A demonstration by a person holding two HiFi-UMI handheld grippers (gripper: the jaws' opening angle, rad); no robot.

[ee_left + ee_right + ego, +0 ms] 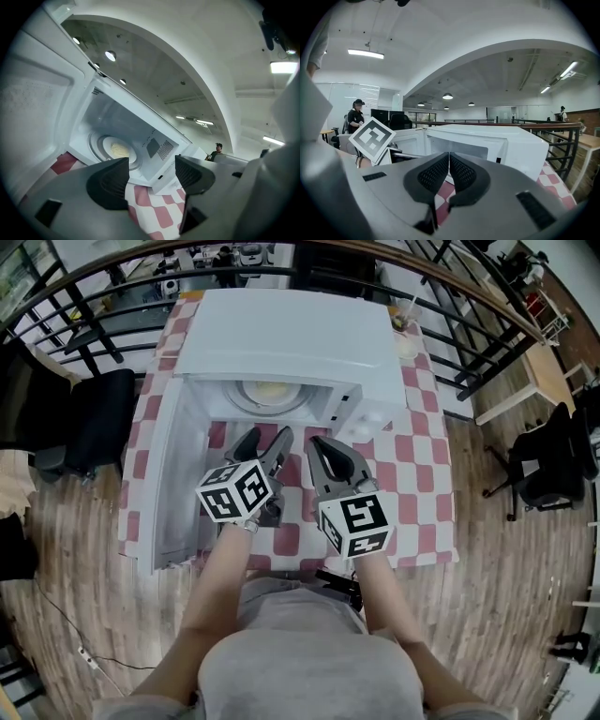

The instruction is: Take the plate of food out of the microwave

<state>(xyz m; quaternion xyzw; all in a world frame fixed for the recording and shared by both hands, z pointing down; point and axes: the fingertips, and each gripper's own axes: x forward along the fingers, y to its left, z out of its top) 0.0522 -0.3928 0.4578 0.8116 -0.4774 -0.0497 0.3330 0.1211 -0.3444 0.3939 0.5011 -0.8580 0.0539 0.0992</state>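
Note:
A white microwave (291, 334) stands on the checked table with its door (173, 474) swung open to the left. Inside, on the round turntable, sits a plate of pale yellow food (270, 393), also in the left gripper view as the plate (117, 150). My left gripper (262, 442) hovers just in front of the cavity mouth with its jaws open and empty (150, 176). My right gripper (335, 457) is beside it, in front of the control panel, with its jaws shut on nothing (449, 171). The microwave (487, 140) fills the right gripper view.
The red-and-white checked tablecloth (412, 456) covers a small table. A cup with a straw (405, 338) stands at the back right corner. Black railings (469, 324) curve behind, dark chairs (89, 423) stand to the left, and a person (216, 150) stands far off.

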